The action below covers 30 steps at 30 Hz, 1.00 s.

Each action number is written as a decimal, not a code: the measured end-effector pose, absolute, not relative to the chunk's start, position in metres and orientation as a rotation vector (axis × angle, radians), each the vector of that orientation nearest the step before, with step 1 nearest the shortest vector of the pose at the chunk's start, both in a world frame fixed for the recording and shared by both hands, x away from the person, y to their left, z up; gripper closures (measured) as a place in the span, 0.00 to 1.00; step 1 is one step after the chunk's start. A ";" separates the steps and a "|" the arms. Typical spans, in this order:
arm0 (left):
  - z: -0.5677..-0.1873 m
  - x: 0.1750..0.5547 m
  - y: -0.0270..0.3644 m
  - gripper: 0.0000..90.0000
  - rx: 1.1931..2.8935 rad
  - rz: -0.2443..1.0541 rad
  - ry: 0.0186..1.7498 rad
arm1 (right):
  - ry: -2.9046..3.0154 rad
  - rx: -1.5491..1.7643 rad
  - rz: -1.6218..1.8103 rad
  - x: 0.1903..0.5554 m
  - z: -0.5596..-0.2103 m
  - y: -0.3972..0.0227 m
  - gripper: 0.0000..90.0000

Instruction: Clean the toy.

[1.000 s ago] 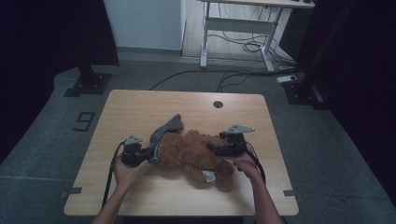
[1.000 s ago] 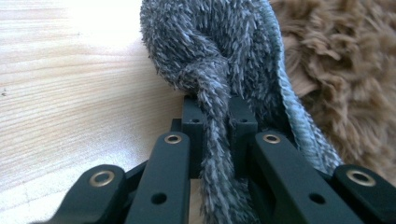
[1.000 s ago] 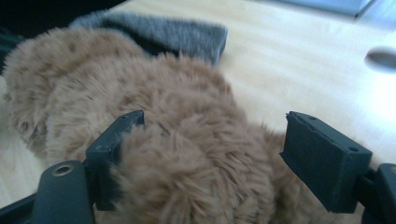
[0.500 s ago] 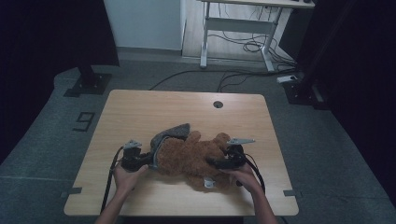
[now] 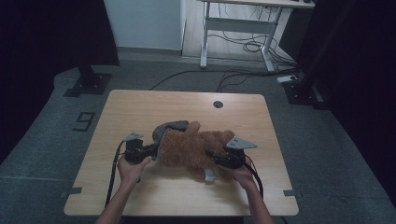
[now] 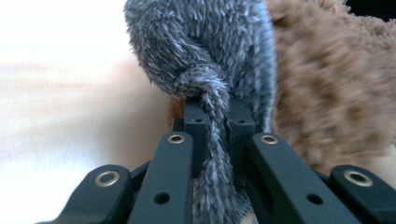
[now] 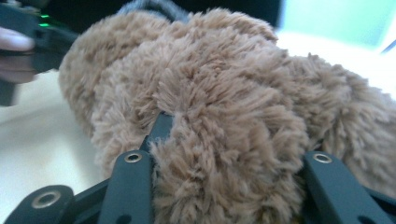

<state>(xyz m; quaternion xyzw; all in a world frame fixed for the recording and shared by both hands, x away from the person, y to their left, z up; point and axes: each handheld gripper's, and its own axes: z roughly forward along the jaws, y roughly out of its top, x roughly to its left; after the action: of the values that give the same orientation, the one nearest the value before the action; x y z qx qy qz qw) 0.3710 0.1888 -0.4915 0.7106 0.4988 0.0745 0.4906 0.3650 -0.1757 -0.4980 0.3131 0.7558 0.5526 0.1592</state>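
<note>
Grey fabric (image 6: 210,74) pinched between left fingers (image 6: 196,121); plush (image 7: 224,116) between right fingers (image 7: 161,128).

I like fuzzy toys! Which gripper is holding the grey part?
The left gripper: its jaws pinch the grey fur. The right gripper has brown fur between its jaws.

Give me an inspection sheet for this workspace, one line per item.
Surface: light wooden table, round grommet hole near the far edge.
Job's things: brown plush toy lying mid-table, with a grey furry garment.
Clutter: nothing seen.
Grippers: left gripper shut on a grey furry strip; right gripper jaws have just been closing, pressed into brown fur.
Cables: black gripper cables; floor cables.
Surroundings: grey floor, white desk frame.
</note>
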 end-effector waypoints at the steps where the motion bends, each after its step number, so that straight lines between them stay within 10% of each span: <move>1: -0.488 0.376 0.186 0.91 1.725 0.201 1.207 | 2.116 0.873 1.565 0.366 -0.495 -0.175 0.60; 16: -0.456 0.360 0.174 0.90 1.743 0.271 1.099 | 2.075 0.779 1.455 0.355 -0.519 -0.181 0.59; 30: -0.421 0.357 0.041 0.90 1.892 0.144 0.741 | 2.081 0.740 1.485 0.343 -0.528 -0.185 0.59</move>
<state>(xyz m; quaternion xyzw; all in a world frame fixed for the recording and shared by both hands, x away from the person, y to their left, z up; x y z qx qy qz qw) 0.3566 0.0411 -0.4208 0.7908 0.3097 0.0601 0.5245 0.3428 -0.1853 -0.5277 0.2699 0.7594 0.5422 0.2378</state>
